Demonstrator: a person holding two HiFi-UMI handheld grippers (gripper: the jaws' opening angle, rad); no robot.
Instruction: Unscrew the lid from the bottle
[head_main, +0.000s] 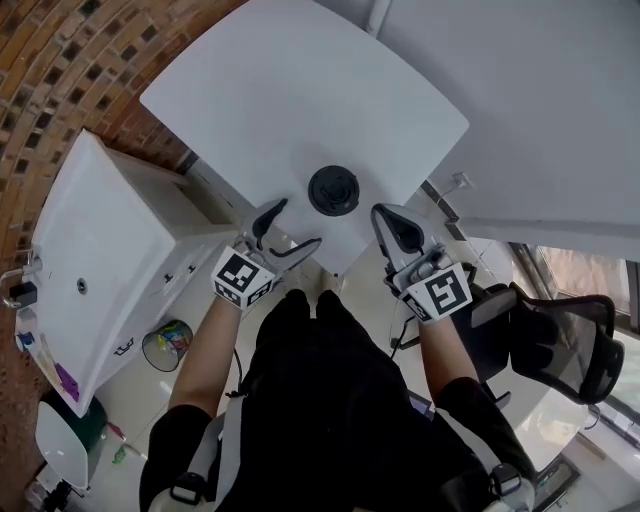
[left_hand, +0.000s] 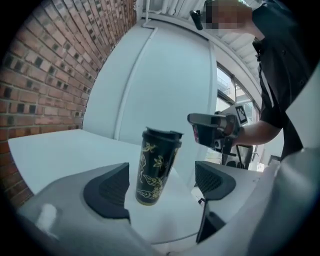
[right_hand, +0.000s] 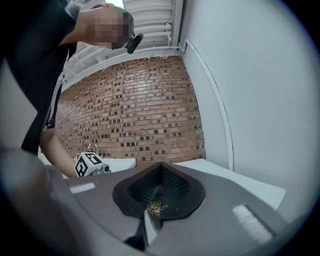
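Flanking the bottle (head_main: 333, 190) on the white table (head_main: 300, 90), left tongs (head_main: 297, 222) stand open, right tongs (head_main: 388, 215) closed

I log | left claw (head_main: 290, 228): grey shell, black ribbed pads, black-and-white marker cube (head_main: 243, 277) | right claw (head_main: 390, 215): same build | wearer: black short-sleeved top (head_main: 340, 400)

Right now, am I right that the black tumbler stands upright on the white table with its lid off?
No: the lid is on the black tumbler, as the left gripper view shows; it does stand upright on the white table.
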